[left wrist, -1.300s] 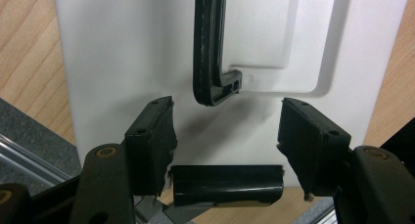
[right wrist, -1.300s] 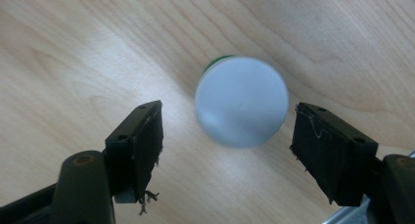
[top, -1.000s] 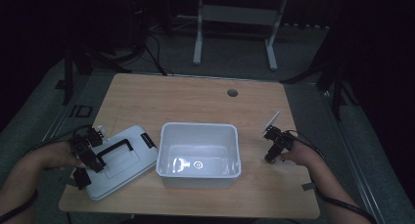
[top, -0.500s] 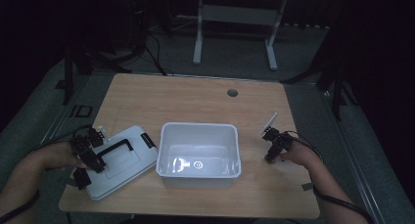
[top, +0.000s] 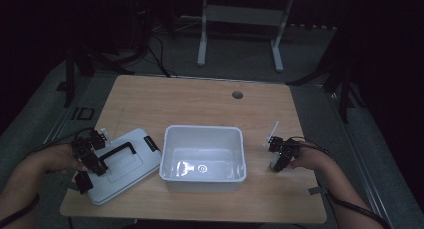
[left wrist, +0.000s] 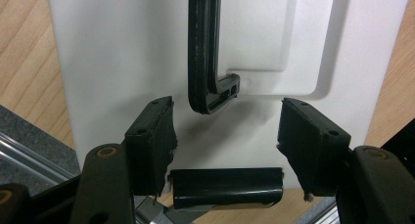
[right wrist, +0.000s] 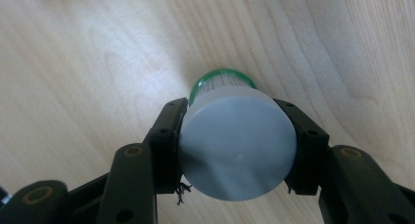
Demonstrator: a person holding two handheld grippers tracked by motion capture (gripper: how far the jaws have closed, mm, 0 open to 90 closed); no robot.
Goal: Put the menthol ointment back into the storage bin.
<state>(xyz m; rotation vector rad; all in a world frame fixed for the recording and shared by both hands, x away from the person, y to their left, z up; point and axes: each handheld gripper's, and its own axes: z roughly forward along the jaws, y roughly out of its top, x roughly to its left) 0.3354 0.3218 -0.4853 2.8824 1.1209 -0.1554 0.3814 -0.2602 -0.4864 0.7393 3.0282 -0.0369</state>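
Observation:
A white bin stands empty at the middle of the wooden table. Its white lid lies flat to the left, with a black handle on top. My left gripper hovers over the lid's near end. In the left gripper view the left gripper is open, with the handle's end between the jaws and touching neither pad. Right of the bin, my right gripper points down at the table. In its own view the right gripper is shut on a small upright cylinder that has a grey cap and a green base.
A round cable hole sits near the table's far edge. A black latch lies at the lid's near rim. The metal legs of a stand rise on the dark floor beyond the table.

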